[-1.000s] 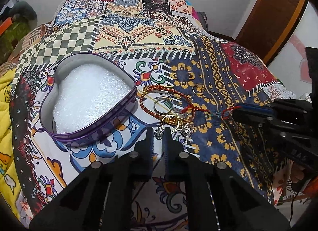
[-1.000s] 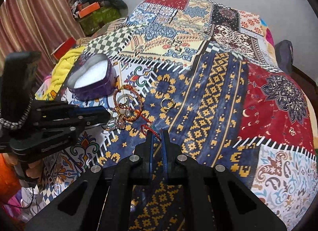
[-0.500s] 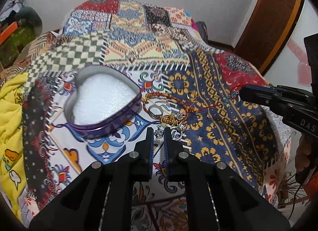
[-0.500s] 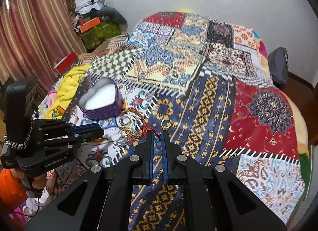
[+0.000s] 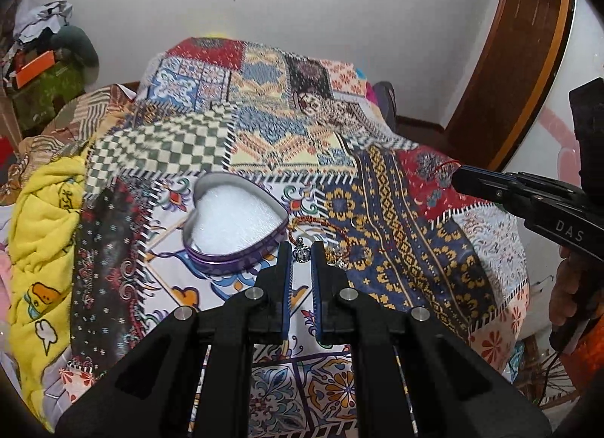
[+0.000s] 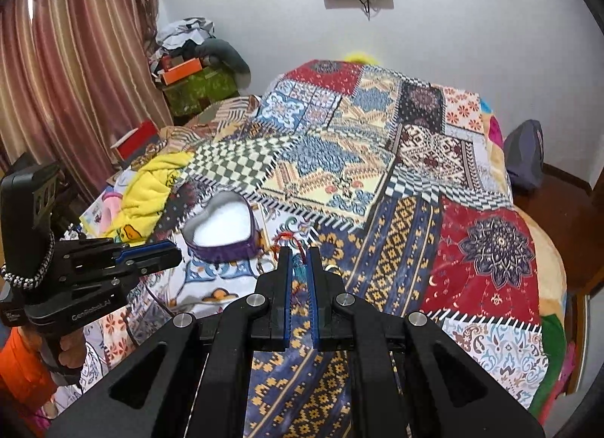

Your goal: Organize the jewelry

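A purple heart-shaped tin (image 5: 226,261) (image 6: 226,249) with white padding lies open on the patchwork quilt (image 5: 396,211). Just right of it lies a pile of bracelets and rings (image 5: 328,238) (image 6: 270,262). My left gripper (image 5: 301,249) (image 6: 177,257) hangs above the tin's near edge, shut on a small silver charm (image 5: 301,254). My right gripper (image 6: 298,255) (image 5: 455,174) is held up to the right, shut on a red cord bracelet (image 6: 290,238) (image 5: 441,166) with a teal tassel (image 6: 300,268).
A yellow blanket (image 5: 41,230) is bunched at the bed's left edge. Boxes and clothes (image 6: 188,79) pile up by the striped curtain (image 6: 75,60). A wooden door frame (image 5: 509,79) stands to the right, with a dark bag (image 6: 524,155) past the bed's far corner.
Both grippers have risen well above the bed. The right one lifted the red cord away from the pile. The silver charm stayed at the left fingertips.
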Demonstrator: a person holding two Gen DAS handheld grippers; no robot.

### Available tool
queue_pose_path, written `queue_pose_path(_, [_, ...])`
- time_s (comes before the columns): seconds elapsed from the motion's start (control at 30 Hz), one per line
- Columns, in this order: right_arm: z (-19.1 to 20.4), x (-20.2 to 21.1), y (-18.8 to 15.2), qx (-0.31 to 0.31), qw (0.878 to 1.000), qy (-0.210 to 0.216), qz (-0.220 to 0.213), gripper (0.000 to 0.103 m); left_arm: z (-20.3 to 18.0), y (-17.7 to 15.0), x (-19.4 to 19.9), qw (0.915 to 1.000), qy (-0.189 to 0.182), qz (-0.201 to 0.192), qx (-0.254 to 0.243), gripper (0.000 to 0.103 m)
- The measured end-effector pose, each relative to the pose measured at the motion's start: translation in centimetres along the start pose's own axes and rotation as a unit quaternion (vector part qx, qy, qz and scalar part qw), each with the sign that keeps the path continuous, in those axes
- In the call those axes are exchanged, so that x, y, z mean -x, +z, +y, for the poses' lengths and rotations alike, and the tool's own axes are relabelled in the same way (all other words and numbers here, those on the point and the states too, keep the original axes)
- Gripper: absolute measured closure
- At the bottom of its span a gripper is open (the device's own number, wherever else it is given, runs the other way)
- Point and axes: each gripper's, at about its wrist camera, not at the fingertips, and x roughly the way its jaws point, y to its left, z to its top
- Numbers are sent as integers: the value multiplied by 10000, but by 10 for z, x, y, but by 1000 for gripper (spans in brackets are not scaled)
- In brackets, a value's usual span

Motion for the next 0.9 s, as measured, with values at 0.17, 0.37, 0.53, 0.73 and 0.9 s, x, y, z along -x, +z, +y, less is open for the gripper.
queue_pose_path(0.17, [10, 5, 12, 58, 9998, 50, -192, 99, 7, 4, 12, 9998, 29, -174, 79, 95])
queue_pose_path(0.37, [14, -6, 15, 88, 9998, 131, -94, 99, 18, 5, 18, 9994, 94, -286, 148, 95])
queue_pose_path(0.53, [6, -33, -1, 79, 9991, -72, 419, 95, 23, 2, 16, 9995, 113, -265, 161, 95])
queue_pose_path(0.73, [-9, -77, -32, 40, 9916, -149, 1285, 76, 26, -2, 3, 9996, 86, -121, 226, 95])
queue_pose_path(0.9, [-8, -101, -45, 169, 9866, -188, 1609, 76, 26, -3, -8, 9997, 65, -6, 235, 95])
